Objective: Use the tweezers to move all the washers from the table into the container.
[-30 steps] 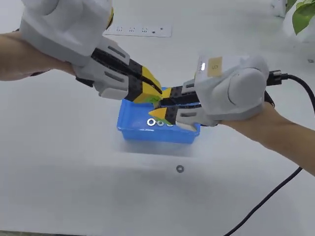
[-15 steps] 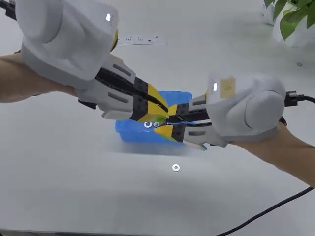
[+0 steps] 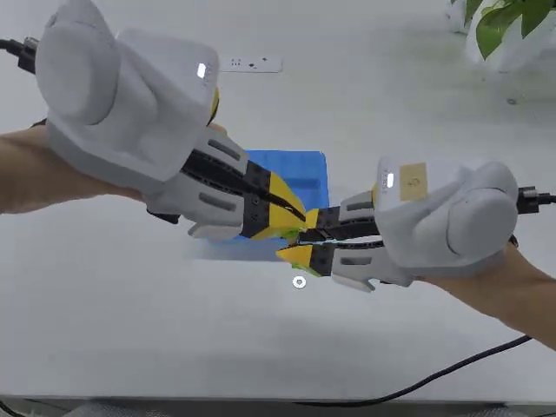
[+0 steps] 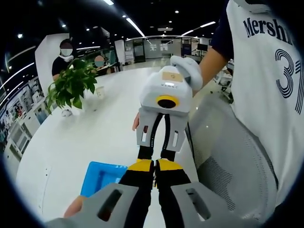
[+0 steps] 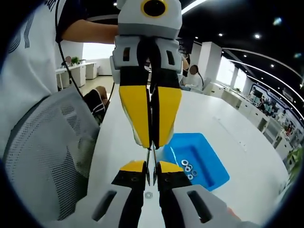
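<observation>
White table [image 3: 130, 330], open office | left tool [image 5: 152, 142] clamps tweezers [image 5: 151, 159] | right tool [image 5: 151, 169] (grip unclear)

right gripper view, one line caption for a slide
Left gripper and right gripper hold tweezers pointed at a loose washer, blue container beside it.
</observation>
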The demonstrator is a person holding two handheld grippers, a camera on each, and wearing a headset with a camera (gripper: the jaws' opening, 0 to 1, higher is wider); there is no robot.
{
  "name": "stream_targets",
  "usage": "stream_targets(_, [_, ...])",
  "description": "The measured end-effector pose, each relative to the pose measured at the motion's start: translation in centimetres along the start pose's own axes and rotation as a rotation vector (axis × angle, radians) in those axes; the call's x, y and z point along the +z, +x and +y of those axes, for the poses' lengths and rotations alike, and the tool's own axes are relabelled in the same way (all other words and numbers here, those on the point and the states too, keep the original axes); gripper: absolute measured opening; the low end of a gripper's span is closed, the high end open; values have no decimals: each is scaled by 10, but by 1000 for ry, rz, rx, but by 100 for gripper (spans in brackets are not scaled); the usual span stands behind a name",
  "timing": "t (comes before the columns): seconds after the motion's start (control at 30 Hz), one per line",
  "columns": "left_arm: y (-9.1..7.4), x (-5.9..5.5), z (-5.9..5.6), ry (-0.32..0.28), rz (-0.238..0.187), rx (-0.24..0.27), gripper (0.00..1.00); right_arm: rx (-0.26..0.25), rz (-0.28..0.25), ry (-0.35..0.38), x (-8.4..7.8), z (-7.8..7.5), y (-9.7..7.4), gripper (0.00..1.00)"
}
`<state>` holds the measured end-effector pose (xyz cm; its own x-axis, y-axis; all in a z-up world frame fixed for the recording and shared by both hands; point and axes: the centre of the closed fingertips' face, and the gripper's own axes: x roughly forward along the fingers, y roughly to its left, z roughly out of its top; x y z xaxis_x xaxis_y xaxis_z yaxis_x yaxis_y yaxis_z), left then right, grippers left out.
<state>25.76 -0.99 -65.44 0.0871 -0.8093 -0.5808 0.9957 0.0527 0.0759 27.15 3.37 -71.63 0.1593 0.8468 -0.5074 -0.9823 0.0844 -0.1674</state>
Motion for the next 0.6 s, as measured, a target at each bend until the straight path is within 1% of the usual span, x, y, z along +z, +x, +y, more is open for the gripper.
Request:
stream_targets(0.23, [9,-4,-5,0,12,-17,5,3,6,23,-9,8,1,10])
stream_targets(0.33, [13,-9,-9,2,22,-25,5,8,18,32,-16,13,2,10])
stream_targets(0.37, [16,-15,-9,1,26,-27,5,10,20,34,-18,14,3,10])
stream_targets(0.43, [17,-21,-10,2,33,-28,5,12,29,42,-22,15,3,10])
stream_targets(0.6, [18,-29,-9,-1,53,-34,5,18,33,56,-28,16,5,10])
